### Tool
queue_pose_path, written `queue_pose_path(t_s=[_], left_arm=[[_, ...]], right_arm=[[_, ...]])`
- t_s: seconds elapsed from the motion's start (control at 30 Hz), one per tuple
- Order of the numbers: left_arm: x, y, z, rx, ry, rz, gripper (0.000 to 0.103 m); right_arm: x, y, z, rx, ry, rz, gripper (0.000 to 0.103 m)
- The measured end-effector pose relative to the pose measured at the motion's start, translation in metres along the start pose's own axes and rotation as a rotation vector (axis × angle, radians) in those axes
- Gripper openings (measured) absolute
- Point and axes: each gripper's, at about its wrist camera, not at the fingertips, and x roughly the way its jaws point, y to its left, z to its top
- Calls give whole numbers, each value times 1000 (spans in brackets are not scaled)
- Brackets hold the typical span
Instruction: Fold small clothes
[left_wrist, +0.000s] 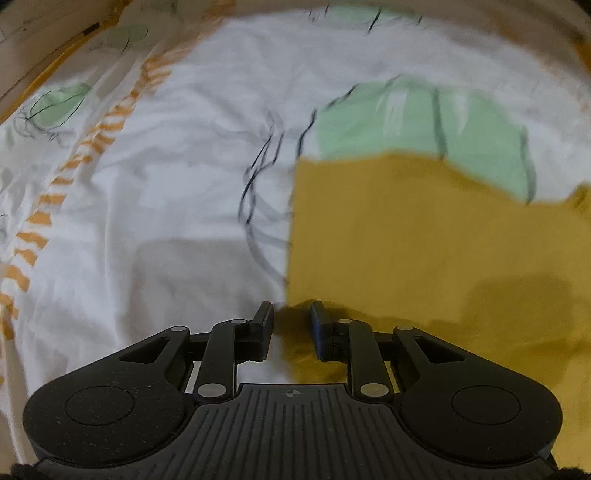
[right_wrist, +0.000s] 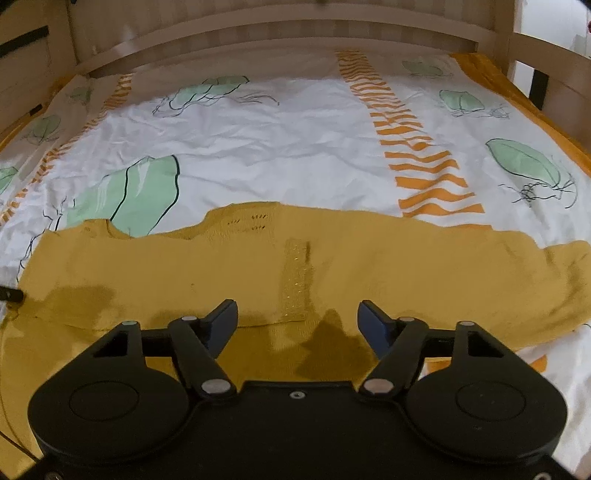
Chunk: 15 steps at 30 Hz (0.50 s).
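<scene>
No brand, label or readable writing shows anywhere; the only marks are the printed pattern on the bedsheet (right_wrist: 280, 147), pale green leaf shapes with thin dark outlines and bands of orange zigzag on white.

A mustard-yellow knitted garment (right_wrist: 229, 266) lies spread flat across the near part of the bed. A ribbed strip with a faint sparkle runs down its middle, and small eyelet holes dot the far edge. Its right end bunches into folds, and its near edge is hidden under the gripper bodies, so I cannot make out its full shape.

The left gripper (left_wrist: 291, 326) points steeply down at the garment's (left_wrist: 424, 236) left corner. Its jaws stand a narrow gap apart, with a dark bunched fold of yellow cloth between them; whether the pads actually press on it is hard to say, as this view is smeared with blur. In the right wrist view only a small dark tip of it pokes in at the left edge.

The right gripper (right_wrist: 297, 325) hovers over the middle of the garment, jaws well apart, nothing held; only shadowed cloth lies beneath the gap.

A pale wooden bed frame (right_wrist: 280, 40) curves around the far end.
</scene>
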Motion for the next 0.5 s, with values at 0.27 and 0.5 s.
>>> queue_pose_path(t_s=[0.27,0.5], left_arm=[[-2,7,3,-21,21,1,24],[0,13,6,-58,48,-20,25]], right_arm=[[26,10,5,-43,23,-17,69],[50,-8,8,84,56,24,59]])
